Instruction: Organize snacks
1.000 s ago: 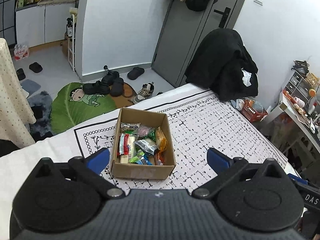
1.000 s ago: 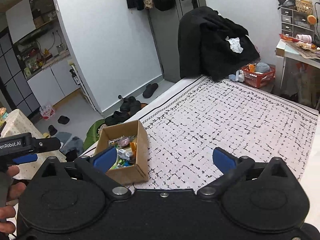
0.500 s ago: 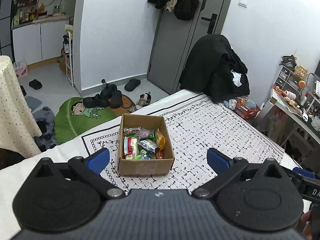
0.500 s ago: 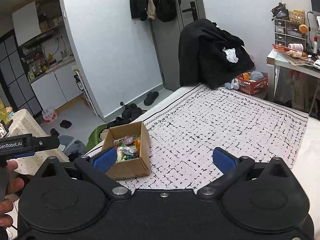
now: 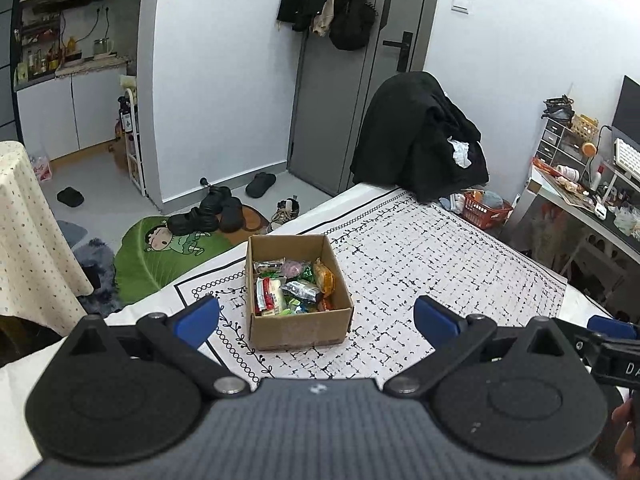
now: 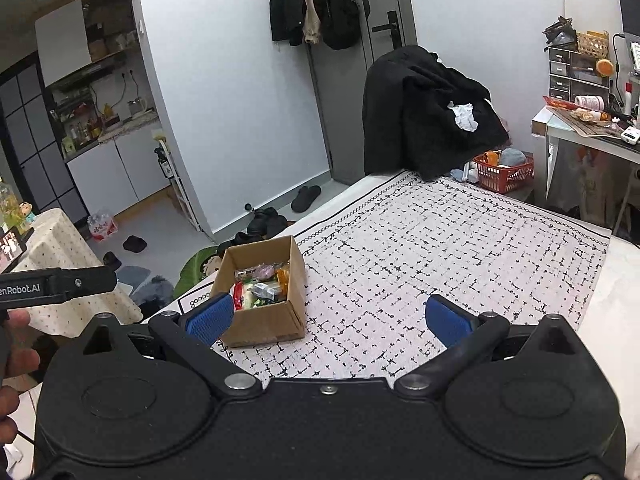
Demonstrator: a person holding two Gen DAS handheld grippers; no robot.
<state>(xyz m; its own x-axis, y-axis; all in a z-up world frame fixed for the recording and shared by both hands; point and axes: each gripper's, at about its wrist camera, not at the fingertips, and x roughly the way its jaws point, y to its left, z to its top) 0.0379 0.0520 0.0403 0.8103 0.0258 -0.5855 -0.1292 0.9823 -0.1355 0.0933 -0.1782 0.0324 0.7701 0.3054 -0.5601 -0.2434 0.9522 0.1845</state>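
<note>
White patterned cloth [image 5: 460, 248] covers the bed, and the box [image 5: 298, 322] of snacks [image 5: 292, 286] sits near its left corner. From the left gripper [image 5: 316, 316] the box lies straight ahead and below, centred between wide-open, empty jaws; its long axis runs away from the tongs. The right gripper [image 6: 328, 316], also spread wide and empty, has the box off to its left. I'd judge the left nearer, held raised and tilted down.

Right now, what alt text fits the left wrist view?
An open cardboard box of wrapped snacks sits on a patterned cloth, framed by the open, empty left gripper. Behind are shoes and a grey door.
</note>
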